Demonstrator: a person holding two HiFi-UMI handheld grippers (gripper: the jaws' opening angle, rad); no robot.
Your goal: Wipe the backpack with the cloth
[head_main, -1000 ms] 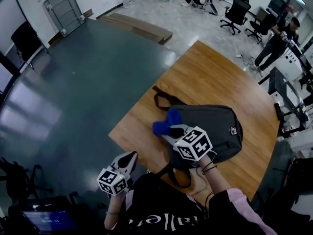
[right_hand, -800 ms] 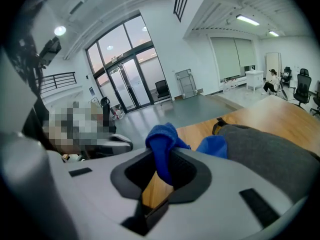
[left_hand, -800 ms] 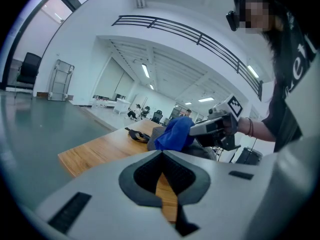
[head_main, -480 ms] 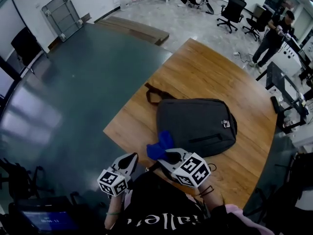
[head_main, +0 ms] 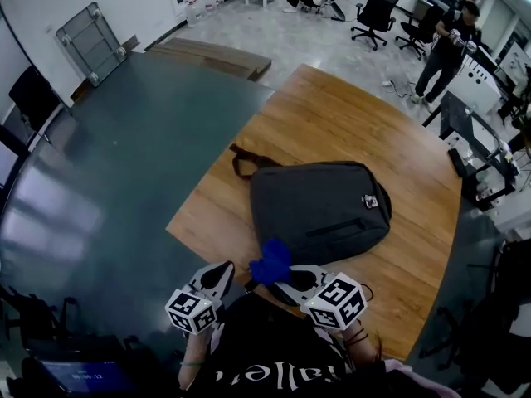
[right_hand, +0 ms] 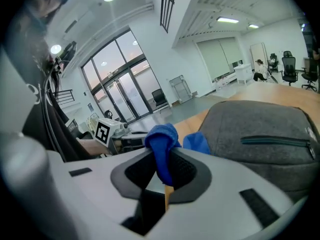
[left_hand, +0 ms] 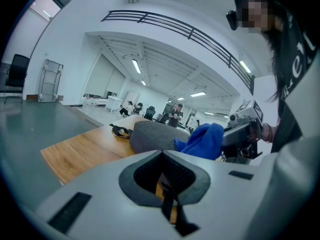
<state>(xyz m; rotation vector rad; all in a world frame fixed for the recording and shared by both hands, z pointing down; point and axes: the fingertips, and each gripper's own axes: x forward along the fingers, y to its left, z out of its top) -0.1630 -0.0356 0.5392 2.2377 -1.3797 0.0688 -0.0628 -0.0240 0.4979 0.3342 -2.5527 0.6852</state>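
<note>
Where the wooden table (head_main: 332,123) fills the middle of the head view, the dark grey backpack (head_main: 319,210) lies flat on it, nearer the person's side than the far edge. Its carry loop (head_main: 241,162) trails onto the wood at the left, and a zip (head_main: 336,226) runs across the face that is turned up.

The blue cloth (head_main: 270,264) is bunched at the backpack's near left corner, by the table's near edge; whether it touches the fabric cannot be told. The right gripper (head_main: 286,276) has it. In the right gripper view the jaws are closed on a fold of the cloth (right_hand: 161,149), which stands up between the pads while the rest spills forward toward the backpack (right_hand: 260,129).

The left gripper (head_main: 222,268) is held low at the table's near left edge, just beside the right one and off the backpack. In its own view the jaws are pressed together with nothing between them, and past them show the backpack (left_hand: 152,136), the cloth (left_hand: 202,141) and the right gripper (left_hand: 240,134).

Around the table lies a dark, glossy floor (head_main: 108,156). A metal trolley (head_main: 91,31) leans at the far wall. Well beyond the table stand office chairs (head_main: 373,11), and a person (head_main: 444,40) stands further right.
</note>
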